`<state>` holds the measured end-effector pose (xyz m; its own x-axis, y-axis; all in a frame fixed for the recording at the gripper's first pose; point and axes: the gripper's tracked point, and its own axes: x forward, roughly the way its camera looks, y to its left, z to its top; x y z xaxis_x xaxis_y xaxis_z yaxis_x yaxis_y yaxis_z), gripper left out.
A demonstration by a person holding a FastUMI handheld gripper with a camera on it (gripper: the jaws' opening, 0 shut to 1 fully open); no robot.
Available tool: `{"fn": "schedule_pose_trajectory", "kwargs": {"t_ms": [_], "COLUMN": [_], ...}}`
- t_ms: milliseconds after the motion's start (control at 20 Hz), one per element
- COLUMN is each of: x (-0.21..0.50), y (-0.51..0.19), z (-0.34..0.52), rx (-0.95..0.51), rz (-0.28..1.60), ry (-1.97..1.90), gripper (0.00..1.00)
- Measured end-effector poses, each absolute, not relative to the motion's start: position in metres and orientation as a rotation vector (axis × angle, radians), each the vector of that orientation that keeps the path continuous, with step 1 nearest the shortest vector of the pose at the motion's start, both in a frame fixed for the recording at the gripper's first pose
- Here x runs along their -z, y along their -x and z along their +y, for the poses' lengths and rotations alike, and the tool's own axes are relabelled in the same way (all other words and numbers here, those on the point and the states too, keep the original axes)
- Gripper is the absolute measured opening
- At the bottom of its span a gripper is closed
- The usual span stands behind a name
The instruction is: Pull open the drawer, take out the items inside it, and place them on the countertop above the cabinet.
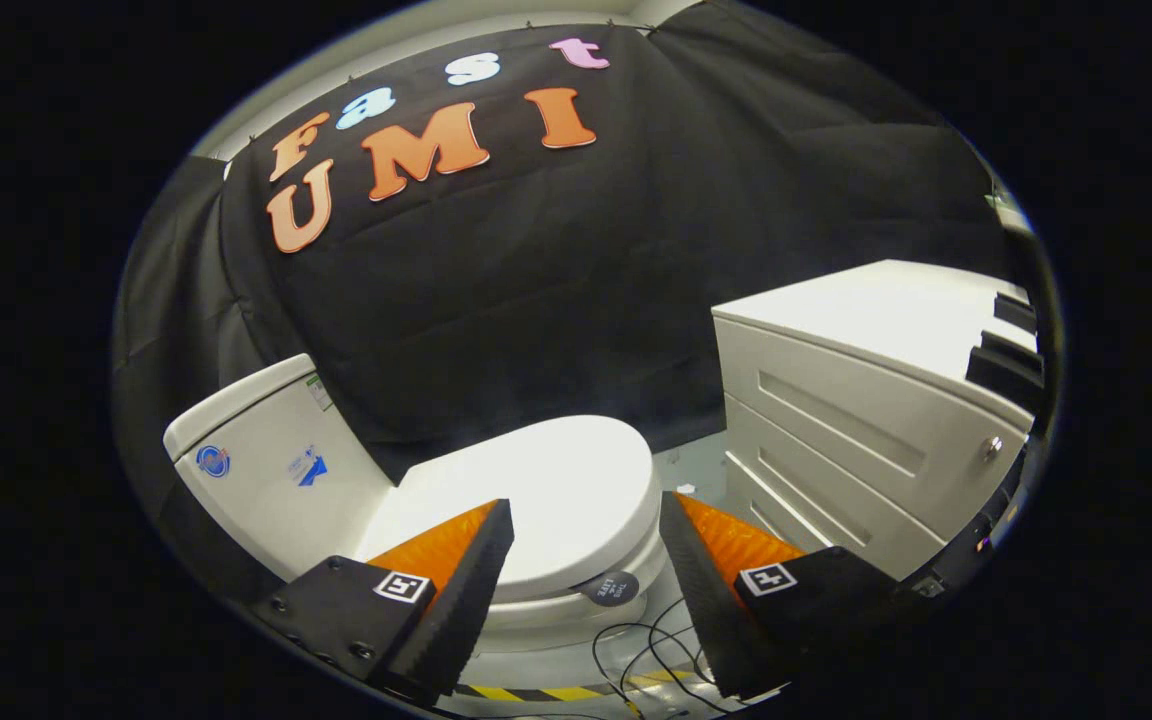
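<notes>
A white cabinet (pixel 836 440) with stacked drawers stands off to the right of my fingers, its side panels turned toward me. A small round metal knob (pixel 991 447) shows on its front near the far right corner. The drawers look shut. The cabinet's white countertop (pixel 896 305) is bare on the part I see. My gripper (pixel 586 515) hangs open in the air, well short of the cabinet, with nothing between its fingers. What lies inside the drawers is hidden.
A white toilet (pixel 546 490) with its lid down sits straight beyond my fingers, its tank (pixel 266 450) to the left. Black cables (pixel 636 645) and yellow-black tape (pixel 556 692) lie on the floor below. Dark objects (pixel 1006 350) sit at the countertop's far right end.
</notes>
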<state>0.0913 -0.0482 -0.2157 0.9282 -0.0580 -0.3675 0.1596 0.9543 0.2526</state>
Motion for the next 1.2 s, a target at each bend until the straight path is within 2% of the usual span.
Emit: {"fn": "schedule_pose_trajectory", "kwargs": {"t_ms": [350, 900, 1000, 1200], "x": [0.31, 0.371, 0.376, 0.384], "y": [-0.096, -0.105, -0.106, -0.108], "z": [-0.061, -0.064, -0.06, -0.058], "rx": [0.17, 0.195, 0.192, 0.192], "rz": [0.473, 0.512, 0.508, 0.499], "ry": [-0.538, -0.842, -0.881, -0.968], "gripper": [0.98, 0.96, 0.88, 0.82]}}
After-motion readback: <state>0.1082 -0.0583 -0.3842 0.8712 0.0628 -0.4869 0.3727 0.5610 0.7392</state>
